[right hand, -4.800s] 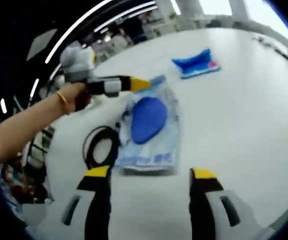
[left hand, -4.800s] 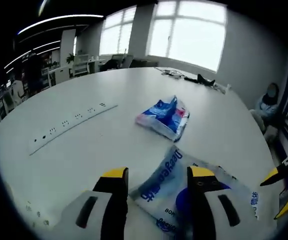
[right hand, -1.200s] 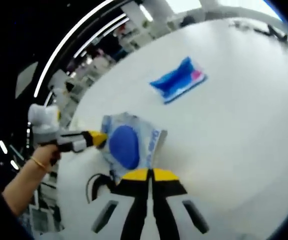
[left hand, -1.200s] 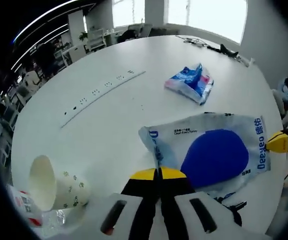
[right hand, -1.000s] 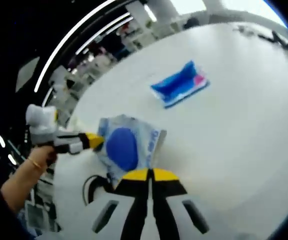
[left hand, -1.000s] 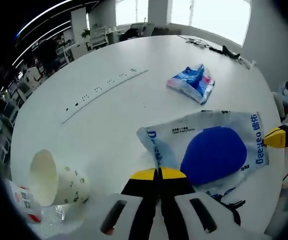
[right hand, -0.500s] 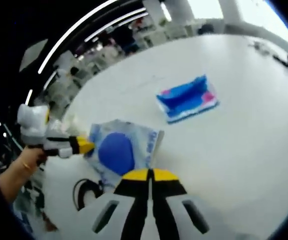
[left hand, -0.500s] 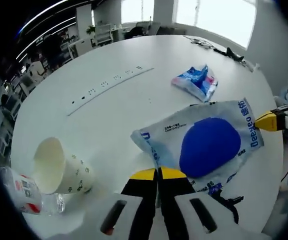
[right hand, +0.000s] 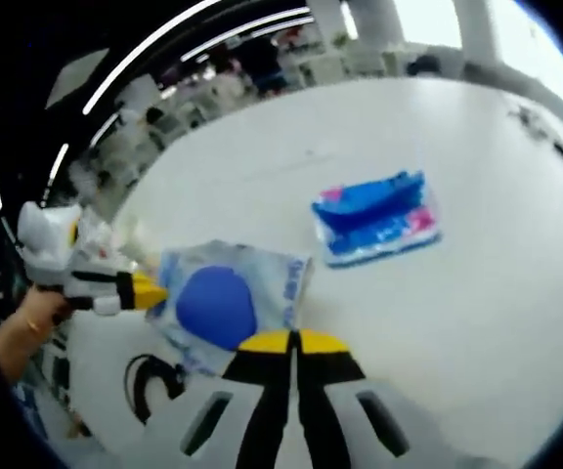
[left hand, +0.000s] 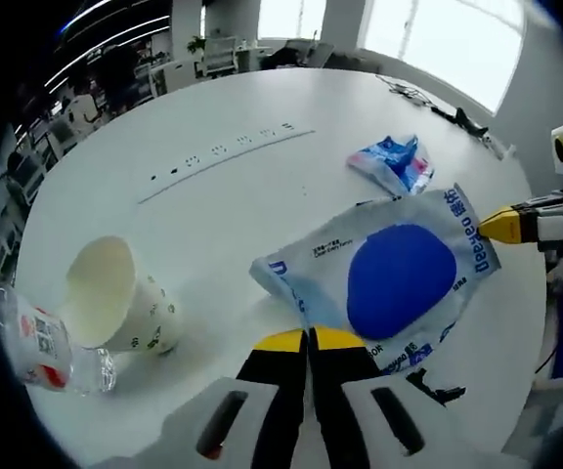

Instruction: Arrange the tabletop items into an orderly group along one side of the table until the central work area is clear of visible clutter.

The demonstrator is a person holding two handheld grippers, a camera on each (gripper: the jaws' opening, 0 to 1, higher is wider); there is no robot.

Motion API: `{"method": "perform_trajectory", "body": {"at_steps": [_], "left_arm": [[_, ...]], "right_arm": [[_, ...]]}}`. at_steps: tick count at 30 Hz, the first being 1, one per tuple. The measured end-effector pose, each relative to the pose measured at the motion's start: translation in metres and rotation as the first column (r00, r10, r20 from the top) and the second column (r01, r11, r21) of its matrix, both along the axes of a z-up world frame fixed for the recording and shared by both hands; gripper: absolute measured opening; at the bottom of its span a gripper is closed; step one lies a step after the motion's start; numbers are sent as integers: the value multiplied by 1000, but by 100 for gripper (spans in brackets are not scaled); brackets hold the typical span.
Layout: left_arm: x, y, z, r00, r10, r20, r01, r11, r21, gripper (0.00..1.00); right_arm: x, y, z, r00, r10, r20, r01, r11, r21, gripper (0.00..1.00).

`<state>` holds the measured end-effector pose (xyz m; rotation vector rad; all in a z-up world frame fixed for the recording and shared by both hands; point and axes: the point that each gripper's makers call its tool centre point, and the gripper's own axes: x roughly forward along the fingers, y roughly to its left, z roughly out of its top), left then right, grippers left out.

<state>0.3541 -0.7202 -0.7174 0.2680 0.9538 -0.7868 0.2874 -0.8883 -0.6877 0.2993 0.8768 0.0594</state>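
A flat pale-blue wipes bag (left hand: 399, 278) with a dark blue oval hangs stretched between both grippers over the white table (left hand: 213, 210). My left gripper (left hand: 309, 338) is shut on the bag's near edge. The right gripper (left hand: 501, 223) comes in from the right and pinches the far corner. In the right gripper view my right gripper (right hand: 296, 340) is shut on the bag (right hand: 225, 298), and the left gripper (right hand: 135, 289) grips its opposite side. A blue tissue pack (left hand: 391, 161) (right hand: 374, 217) lies further out on the table.
A paper cup (left hand: 115, 308) lies on its side at the left, next to a crumpled clear bottle (left hand: 42, 342). A white power strip (left hand: 228, 161) runs across the far table. A black cable (right hand: 150, 376) sits near the table edge under the bag. A hand (right hand: 22, 332) holds the left gripper.
Both grippers shut on the bag earlier and still hold it. They have carried it along, so the cup and bottle show more fully and the tissue pack looks closer in the right gripper view.
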Motion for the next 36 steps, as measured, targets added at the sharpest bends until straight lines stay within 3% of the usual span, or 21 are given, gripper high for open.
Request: {"method": "perform_trajectory", "body": {"at_steps": [6,10,17,36], "left_arm": [[6,8,1,998,55,7,-55,998,12,0],[8,12,2,999,36,39,-37,998,42,0],[18,16,6,995,96,40,-97,995,25,0],[42,14,3,985,144,94,-147,989,24,0]], "right_arm": [[13,2,-2,999,37,-11,-37,999,-10,0],[22,4,-4,998,57,-22,-57,998,-5,0],[40,4,-4,996,88,-26,-89,996,-15,0],[80,0,-20,990,123,-64,-126,991,-45,0]]}}
